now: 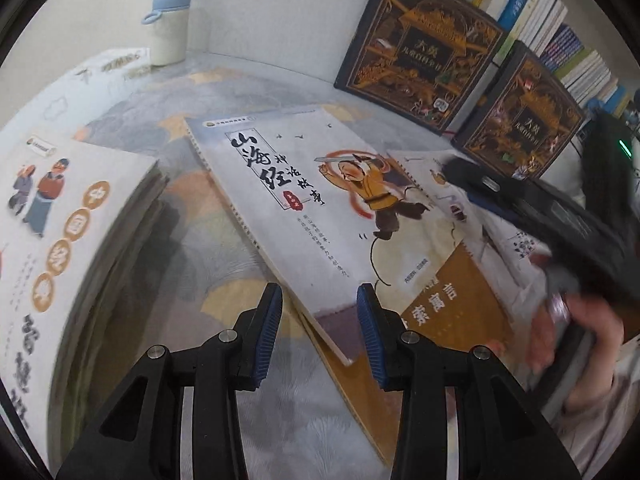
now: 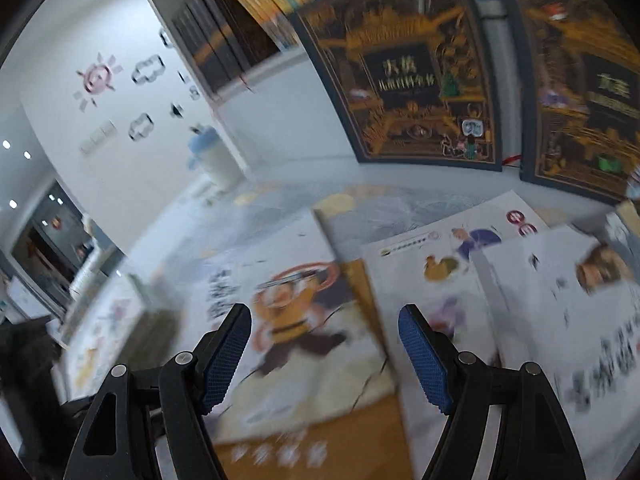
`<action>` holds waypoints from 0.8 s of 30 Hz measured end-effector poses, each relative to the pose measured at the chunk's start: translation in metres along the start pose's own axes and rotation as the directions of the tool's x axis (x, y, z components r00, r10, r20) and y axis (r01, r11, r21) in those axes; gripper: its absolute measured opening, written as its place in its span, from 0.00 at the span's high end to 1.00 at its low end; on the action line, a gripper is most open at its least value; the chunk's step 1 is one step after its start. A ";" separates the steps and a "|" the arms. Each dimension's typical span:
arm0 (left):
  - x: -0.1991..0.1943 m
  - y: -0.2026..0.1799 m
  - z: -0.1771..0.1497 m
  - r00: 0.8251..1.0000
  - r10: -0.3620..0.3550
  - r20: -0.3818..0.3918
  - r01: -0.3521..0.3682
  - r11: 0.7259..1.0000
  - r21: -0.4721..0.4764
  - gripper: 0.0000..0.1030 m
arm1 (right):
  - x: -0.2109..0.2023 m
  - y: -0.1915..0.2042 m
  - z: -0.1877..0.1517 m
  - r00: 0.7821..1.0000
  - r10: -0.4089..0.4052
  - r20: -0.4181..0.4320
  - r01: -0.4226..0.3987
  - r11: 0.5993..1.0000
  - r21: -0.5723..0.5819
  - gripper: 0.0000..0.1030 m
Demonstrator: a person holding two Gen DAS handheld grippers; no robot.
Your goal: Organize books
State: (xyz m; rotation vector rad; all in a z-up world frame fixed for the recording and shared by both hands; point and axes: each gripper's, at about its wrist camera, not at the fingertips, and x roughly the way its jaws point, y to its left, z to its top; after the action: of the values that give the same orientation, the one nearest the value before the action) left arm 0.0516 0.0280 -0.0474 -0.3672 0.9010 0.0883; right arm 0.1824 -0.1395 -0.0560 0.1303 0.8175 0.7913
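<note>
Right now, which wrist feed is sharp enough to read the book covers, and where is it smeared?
Left wrist view: mostly sharp, the warrior book title is legible; only the stack at left and the right hand-held gripper smear. Right wrist view: motion-blurred throughout, the same warrior book unreadable; both views bend with fisheye at the edges.

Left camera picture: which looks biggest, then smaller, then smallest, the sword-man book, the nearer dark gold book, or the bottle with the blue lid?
1. Sword-man book, lying closest to the camera, so nearness helps it.
2. Nearer dark gold book.
3. Bottle with the blue lid, farthest back, so its true size is unsure.
</note>
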 end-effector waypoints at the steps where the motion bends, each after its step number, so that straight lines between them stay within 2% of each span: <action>1: 0.003 0.000 0.000 1.000 0.005 -0.002 -0.005 1.000 0.006 0.65 | 0.010 -0.003 0.005 1.000 0.003 -0.014 -0.003 1.000 0.001 0.28; 4: 0.008 0.007 0.002 1.000 -0.001 -0.003 0.001 1.000 0.005 0.65 | 0.036 -0.009 0.011 0.998 0.043 -0.044 -0.042 0.999 0.029 0.28; 8: 0.011 0.015 0.007 0.999 -0.044 0.004 0.044 0.999 0.011 0.64 | 0.043 -0.009 0.013 0.994 0.095 -0.046 -0.094 0.995 0.028 0.24; 10: 0.010 0.019 0.007 0.998 -0.057 0.007 0.057 0.998 -0.001 0.64 | 0.043 -0.009 0.011 0.982 0.179 -0.066 -0.176 0.983 0.052 0.23; 11: 0.011 0.017 0.008 0.999 -0.054 0.005 0.054 0.999 -0.001 0.64 | 0.044 -0.009 0.009 0.979 0.186 -0.078 -0.181 0.981 0.062 0.23; 15: 0.010 0.016 0.007 0.999 -0.050 0.000 0.050 0.999 0.016 0.64 | 0.043 -0.002 0.002 0.982 0.160 -0.099 -0.159 0.987 0.014 0.23; 19: 0.006 0.019 0.005 0.999 -0.049 -0.010 0.050 0.998 0.026 0.64 | 0.035 0.003 -0.006 0.975 0.169 -0.142 -0.171 0.985 0.003 0.22; 24: 0.003 0.014 0.002 0.998 -0.030 -0.059 0.035 0.996 0.086 0.64 | 0.015 0.006 -0.023 0.976 0.150 -0.155 -0.148 0.989 0.026 0.22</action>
State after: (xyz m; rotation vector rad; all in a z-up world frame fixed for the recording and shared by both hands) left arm 0.0515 0.0418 -0.0525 -0.3047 0.9523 0.0082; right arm 0.1692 -0.1296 -0.0786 0.1446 0.9704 0.9458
